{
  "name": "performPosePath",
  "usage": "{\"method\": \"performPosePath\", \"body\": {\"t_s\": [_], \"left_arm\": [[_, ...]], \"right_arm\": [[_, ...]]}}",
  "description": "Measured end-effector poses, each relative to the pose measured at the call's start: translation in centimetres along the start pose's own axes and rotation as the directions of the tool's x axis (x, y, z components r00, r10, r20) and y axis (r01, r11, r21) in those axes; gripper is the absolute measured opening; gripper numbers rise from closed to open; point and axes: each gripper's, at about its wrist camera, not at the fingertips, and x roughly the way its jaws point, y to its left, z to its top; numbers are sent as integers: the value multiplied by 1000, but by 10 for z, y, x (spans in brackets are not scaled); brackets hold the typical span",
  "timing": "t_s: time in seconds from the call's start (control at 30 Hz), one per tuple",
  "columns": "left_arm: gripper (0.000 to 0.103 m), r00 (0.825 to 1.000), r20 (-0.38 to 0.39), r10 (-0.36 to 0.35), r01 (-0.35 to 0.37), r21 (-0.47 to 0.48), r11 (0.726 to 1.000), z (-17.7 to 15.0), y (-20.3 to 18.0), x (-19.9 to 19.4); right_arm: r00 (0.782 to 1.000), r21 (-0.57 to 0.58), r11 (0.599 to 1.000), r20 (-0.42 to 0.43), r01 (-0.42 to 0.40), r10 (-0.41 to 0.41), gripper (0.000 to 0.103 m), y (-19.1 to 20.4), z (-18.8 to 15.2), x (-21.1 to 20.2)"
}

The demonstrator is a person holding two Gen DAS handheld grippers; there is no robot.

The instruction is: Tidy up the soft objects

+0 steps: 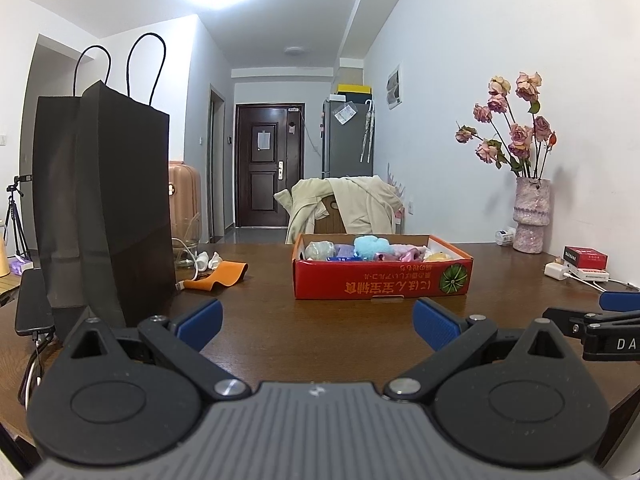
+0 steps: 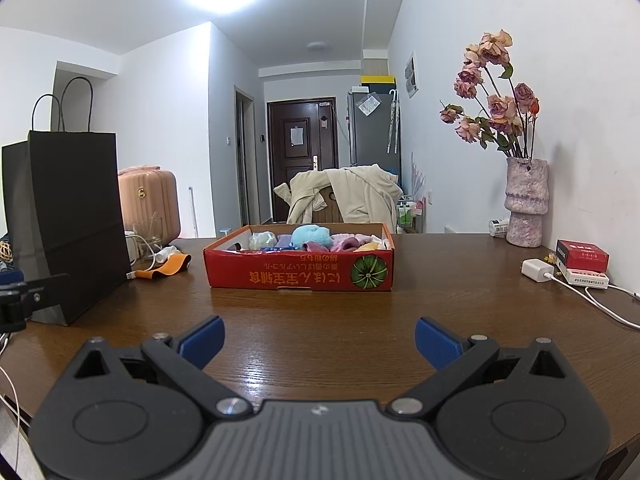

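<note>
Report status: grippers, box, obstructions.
Left gripper open, empty. Right gripper open, empty. Red box of soft toys ahead on table, untouched. Path clear.

Showing matte black linkage arms on the left tongs [image 1: 318, 326] and right tongs [image 2: 319, 340], each wearing ribbed blue pads [image 1: 199, 324], silver pivot screws [image 2: 231, 405], round black discs, a grey ridged housing.

Letters "DA" on the right gripper [image 1: 600, 320]; upside-down Japanese print on red box [image 1: 382, 280].
</note>
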Motion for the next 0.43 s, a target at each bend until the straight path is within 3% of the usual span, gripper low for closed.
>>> {"method": "performPosePath", "body": {"t_s": [0.43], "left_arm": [[103,1000,6,8,-8,7,1000,1,1,0]], "right_arm": [[1000,-2,1000,6,0,0,102,1,3,-1]]}}
